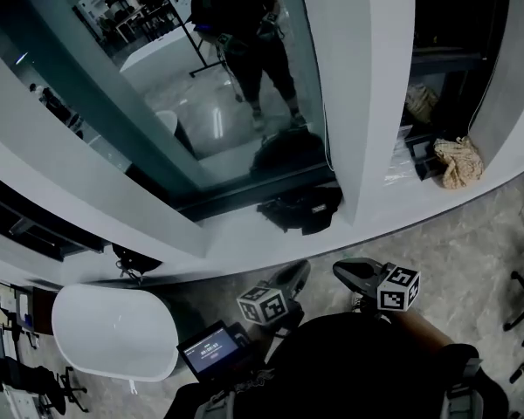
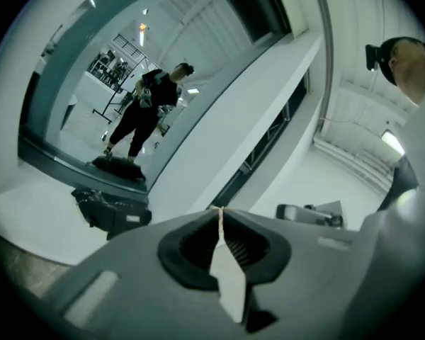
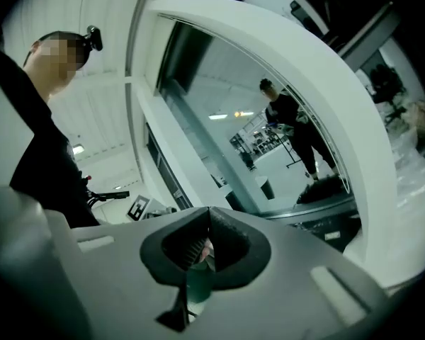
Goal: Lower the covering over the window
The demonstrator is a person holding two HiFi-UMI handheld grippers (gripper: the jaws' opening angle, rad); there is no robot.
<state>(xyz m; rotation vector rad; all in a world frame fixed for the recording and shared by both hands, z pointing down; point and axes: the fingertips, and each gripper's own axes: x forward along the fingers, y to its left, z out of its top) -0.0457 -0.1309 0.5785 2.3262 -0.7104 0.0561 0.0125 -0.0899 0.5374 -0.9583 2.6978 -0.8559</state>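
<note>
Facing the window [image 1: 201,103], I hold left gripper [image 2: 218,210] and right gripper [image 3: 207,215] clenched empty; the blind, unseen here, likely runs on a thin, light, slippery cord worth pinching.

Before you the window [image 1: 201,120] stands behind a ledge [image 1: 236,238], and a bag [image 1: 301,208] lies on that ledge, just left of the pillar [image 1: 371,94]. A bundle of cloth [image 1: 458,162] lies right of the pillar. Your left gripper [image 1: 297,273] and right gripper [image 1: 343,270] sit side by side, nearer you than the ledge.
</note>
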